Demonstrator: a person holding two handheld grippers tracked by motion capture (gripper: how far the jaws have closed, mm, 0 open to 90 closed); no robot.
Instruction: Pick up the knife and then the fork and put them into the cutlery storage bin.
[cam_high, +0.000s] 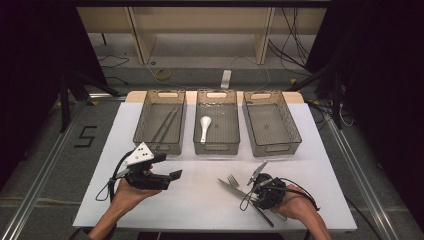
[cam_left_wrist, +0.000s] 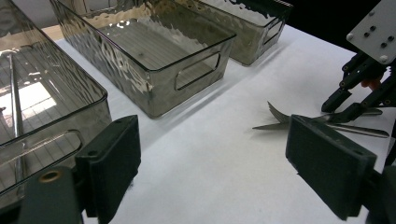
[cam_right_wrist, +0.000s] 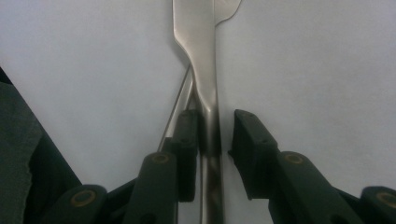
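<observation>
Carefully, the right gripper (cam_right_wrist: 214, 135) should close squarely on the fork (cam_right_wrist: 205, 70) handle; its fingers (cam_right_wrist: 250, 140) stand narrowly open around it, not yet pinching.

My left hand (cam_high: 131, 192) holds its black two-jaw tool (cam_high: 172, 176) level, jaws wide apart, grey three-cornered plate on top. My right hand (cam_high: 295, 207) tips the other black tool (cam_high: 248, 191) steeply down at the tabletop (forearm entering from the bottom edge); its jaws stand narrow, with a small gap beside the right pad (cam_right_wrist: 250, 140).
</observation>
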